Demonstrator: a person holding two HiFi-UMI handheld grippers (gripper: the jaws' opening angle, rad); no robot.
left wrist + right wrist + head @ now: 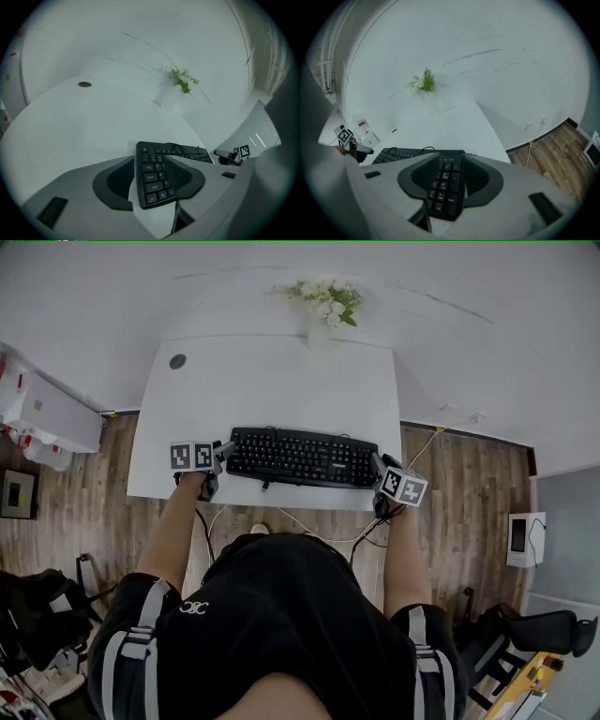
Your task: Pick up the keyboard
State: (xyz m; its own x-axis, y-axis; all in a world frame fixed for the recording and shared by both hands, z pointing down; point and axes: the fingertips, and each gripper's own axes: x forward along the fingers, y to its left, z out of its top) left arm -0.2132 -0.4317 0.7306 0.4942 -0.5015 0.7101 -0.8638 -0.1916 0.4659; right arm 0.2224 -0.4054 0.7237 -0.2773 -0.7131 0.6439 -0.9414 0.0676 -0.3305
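Observation:
A black keyboard [300, 457] lies along the front edge of the white desk [272, 381], with its cable trailing off the front. My left gripper [223, 454] is at the keyboard's left end and my right gripper [378, 468] at its right end. In the left gripper view the keyboard's left end [154, 180] sits between the spread jaws, with bare desk showing beside it. The right gripper view shows the number-pad end [445, 185] between that gripper's jaws, the pads close by on both sides. Neither gripper's pads press on the keyboard.
A white vase of flowers [326, 304] stands at the desk's back edge against the wall. A round cable hole [177, 361] is at the back left. Wooden floor flanks the desk, with a white cabinet [47, 413] on the left and cables below the front edge.

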